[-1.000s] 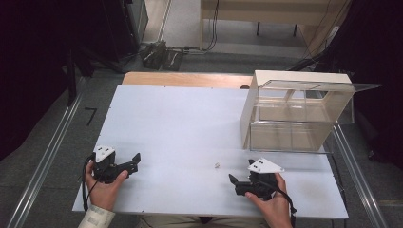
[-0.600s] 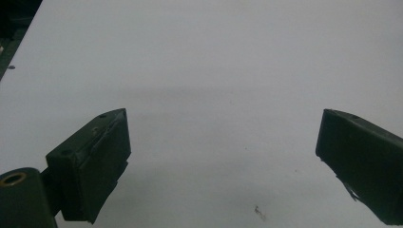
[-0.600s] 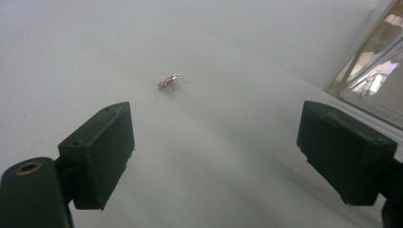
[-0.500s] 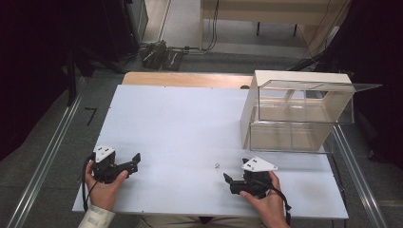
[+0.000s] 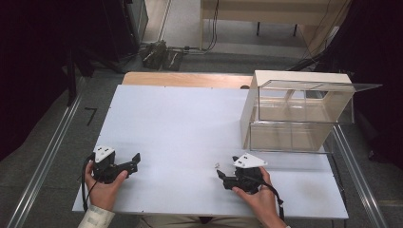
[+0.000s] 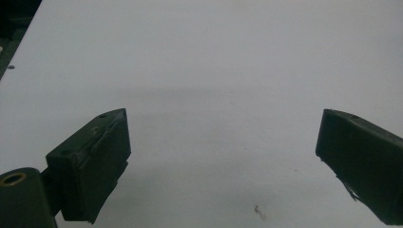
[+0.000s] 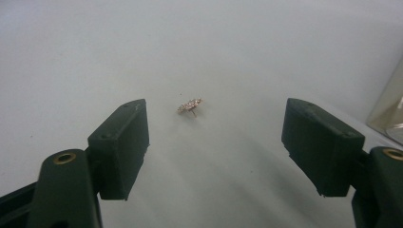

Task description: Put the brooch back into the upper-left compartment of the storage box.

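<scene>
Inspection of my right gripper [image 5: 219, 172]: jaws apart with nothing between the pads, though they have just been closing. Ahead of them, on the white table [image 5: 180, 123], lies a small sparkling stud earring [image 7: 190, 106], tipped on its side with its post pointing down and forward. In the right gripper view it sits just beyond the fingertips, nearer the left-hand jaw than the other, and touches neither. From the high view the earring [image 5: 216, 166] is a tiny glint just beside the gripper's tips, toward the near edge of the table.

My left gripper [image 5: 135, 160] rests low over the table at the near left, well apart from the earring. Its jaws stand wide and bare, with plain tabletop between them.

A clear plastic box [image 5: 299, 111] with an open lid stands at the far right of the table.
</scene>
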